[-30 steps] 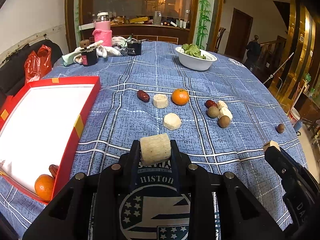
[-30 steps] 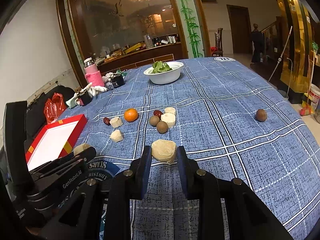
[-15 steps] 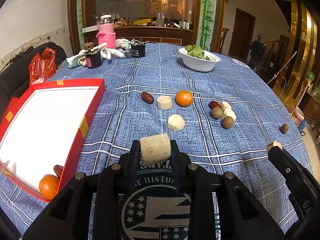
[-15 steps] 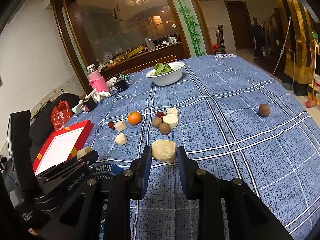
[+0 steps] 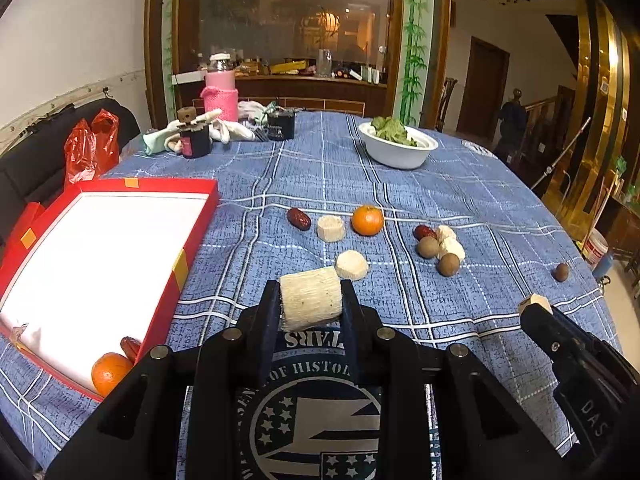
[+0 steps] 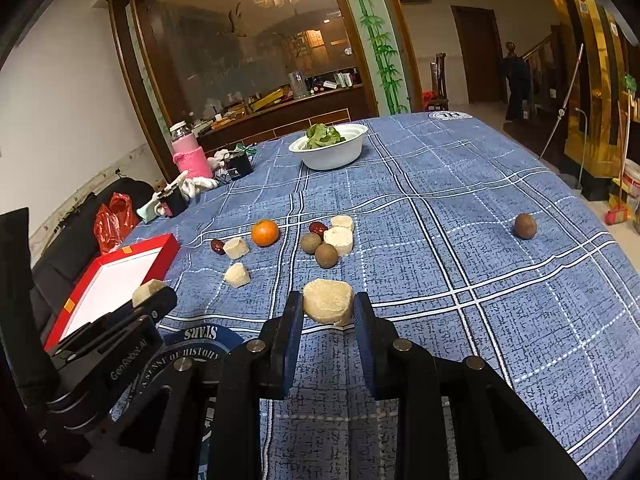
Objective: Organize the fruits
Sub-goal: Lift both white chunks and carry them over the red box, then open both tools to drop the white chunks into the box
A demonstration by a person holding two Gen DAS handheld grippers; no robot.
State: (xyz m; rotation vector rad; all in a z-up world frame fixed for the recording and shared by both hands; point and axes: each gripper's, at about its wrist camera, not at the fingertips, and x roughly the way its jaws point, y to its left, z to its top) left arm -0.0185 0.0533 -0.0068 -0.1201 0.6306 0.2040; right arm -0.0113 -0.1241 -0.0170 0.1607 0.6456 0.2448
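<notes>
My left gripper (image 5: pixel 310 300) is shut on a pale, fibrous cylinder piece (image 5: pixel 311 298), held above the blue checked cloth beside the red tray (image 5: pixel 176 268). In that tray's near corner lie an orange (image 5: pixel 110 372) and a red date (image 5: pixel 130 348). My right gripper (image 6: pixel 327 308) is shut on another pale chunk (image 6: pixel 328 300). On the cloth ahead lie an orange (image 5: pixel 367 220), a red date (image 5: pixel 299 219), two pale chunks (image 5: pixel 331 228) (image 5: pixel 351 265), and a cluster of brown round fruits (image 5: pixel 448 264), a date and pale pieces. One brown fruit (image 6: pixel 525 226) sits alone at the right.
A white bowl of greens (image 5: pixel 398 148) stands at the back. A pink-sleeved bottle (image 5: pixel 220 94), dark jars and white gloves crowd the far left edge. A red plastic bag (image 5: pixel 90 148) rests on a black seat beside the table. The table edge curves away at the right.
The left wrist view has tilted a little, so the tray and fruits sit lower in it. Both grippers keep hold of their pale pieces; the right one has not moved.
</notes>
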